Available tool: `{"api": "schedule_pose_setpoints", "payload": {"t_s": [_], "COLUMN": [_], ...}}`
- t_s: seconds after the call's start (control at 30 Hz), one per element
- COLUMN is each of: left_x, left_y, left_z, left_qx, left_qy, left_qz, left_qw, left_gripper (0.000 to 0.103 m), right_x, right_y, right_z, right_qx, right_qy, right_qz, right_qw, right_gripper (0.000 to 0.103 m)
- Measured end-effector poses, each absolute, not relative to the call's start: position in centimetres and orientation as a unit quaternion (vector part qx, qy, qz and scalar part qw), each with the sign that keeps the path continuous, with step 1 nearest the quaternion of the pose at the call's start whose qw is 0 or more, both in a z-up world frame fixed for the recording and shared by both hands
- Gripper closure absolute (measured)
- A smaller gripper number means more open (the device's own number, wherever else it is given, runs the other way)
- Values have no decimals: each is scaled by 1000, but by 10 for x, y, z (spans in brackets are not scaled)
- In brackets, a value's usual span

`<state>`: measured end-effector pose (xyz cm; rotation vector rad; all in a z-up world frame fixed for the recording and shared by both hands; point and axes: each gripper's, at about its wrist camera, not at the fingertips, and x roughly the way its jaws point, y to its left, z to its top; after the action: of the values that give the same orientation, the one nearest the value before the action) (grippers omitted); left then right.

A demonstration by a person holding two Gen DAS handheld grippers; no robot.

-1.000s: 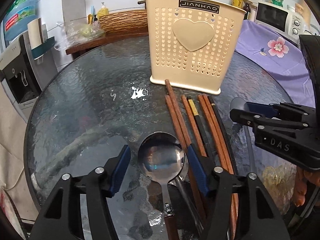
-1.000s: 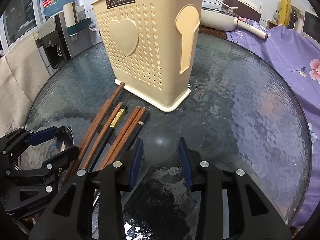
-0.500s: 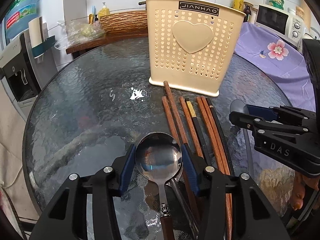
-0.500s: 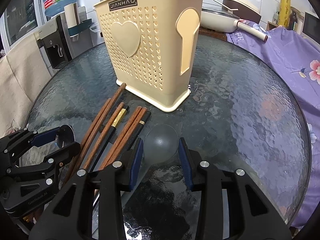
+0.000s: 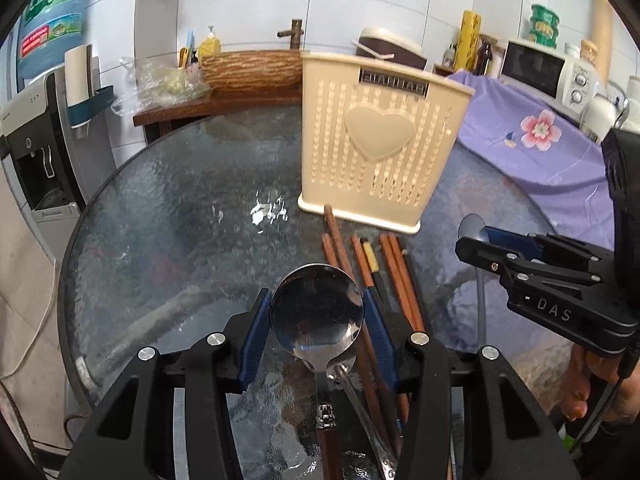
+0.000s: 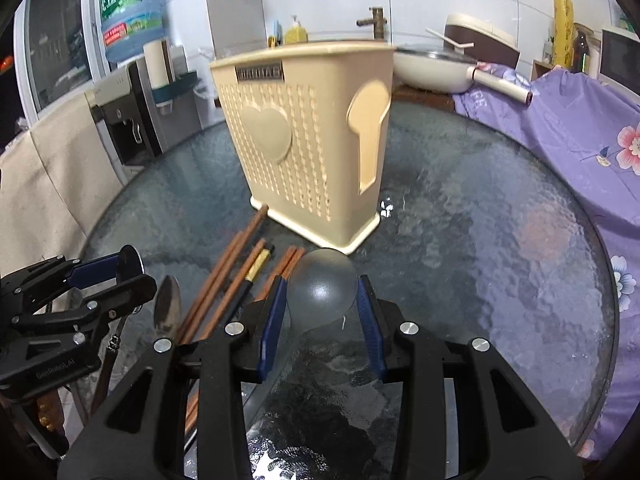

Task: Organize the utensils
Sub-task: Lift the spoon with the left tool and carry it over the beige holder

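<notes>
Lifting two spoons clear of the glass table (image 5: 152, 216): your left gripper (image 5: 317, 316) has just been closing and now clasps the steel spoon (image 5: 316, 312) by its bowl; your right gripper (image 6: 322, 300) clasps the grey spoon (image 6: 322, 286). The cream holder (image 5: 376, 148) stands at twelve o'clock, chopsticks (image 5: 394, 276) before it. Next, carry each spoon over the holder's rim, probably handle down.

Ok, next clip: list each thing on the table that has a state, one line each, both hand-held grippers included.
Left hand-held gripper: shut on the metal spoon.
Right hand-held gripper: shut on the grey spoon.
Metal spoon: gripped by the bowl, bowl facing up.
Grey spoon: gripped by the bowl.
Utensil holder: upright on the glass table; inside hidden.
Chopsticks: lying flat before the holder.
</notes>
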<state>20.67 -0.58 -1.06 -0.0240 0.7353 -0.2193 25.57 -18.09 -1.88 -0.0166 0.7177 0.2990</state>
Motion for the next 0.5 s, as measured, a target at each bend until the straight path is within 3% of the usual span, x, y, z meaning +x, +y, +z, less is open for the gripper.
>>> {"api": "schedule_pose_setpoints", "payload": {"t_s": [0.5], "left_x": [197], "left_y": [5], "left_z": [31], "left_qx": [-38], "left_qy": [309], "left_qz": [-133], "left_qw": [941], "left_gripper": [58], "right_x": [233], "right_y": [-189], "right_z": [15], "right_qx": [-11], "right_qy": [302], "right_qz": [180], "right_qw": [936], "right_gripper": [66]}}
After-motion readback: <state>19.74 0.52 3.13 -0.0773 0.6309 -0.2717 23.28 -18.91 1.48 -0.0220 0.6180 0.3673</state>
